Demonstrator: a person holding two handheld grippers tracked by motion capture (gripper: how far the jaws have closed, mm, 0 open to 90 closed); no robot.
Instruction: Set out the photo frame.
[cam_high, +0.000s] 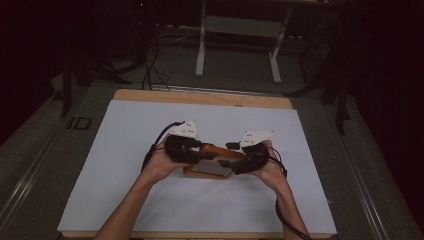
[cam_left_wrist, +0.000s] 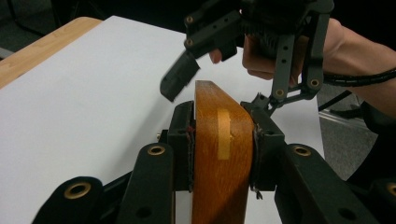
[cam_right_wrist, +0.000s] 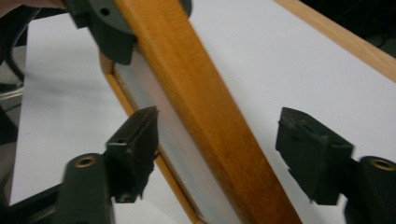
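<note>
Wooden frame (cam_left_wrist: 219, 158) sits mid-table on the white sheet (cam_high: 125, 150), clamped by the left gripper (cam_left_wrist: 222, 140). Right gripper (cam_right_wrist: 217, 154) gapes wide astride its bar, empty — probably a handover, so centre the bar before closing.

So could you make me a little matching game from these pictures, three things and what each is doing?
Things:
1. left gripper
2. right gripper
3. wooden handle

States:
A. open, its jaws on either side of the wood without touching it
B. squeezed between two black jaws
C. shut on the wood

Pairs: 1-C, 2-A, 3-B
</note>
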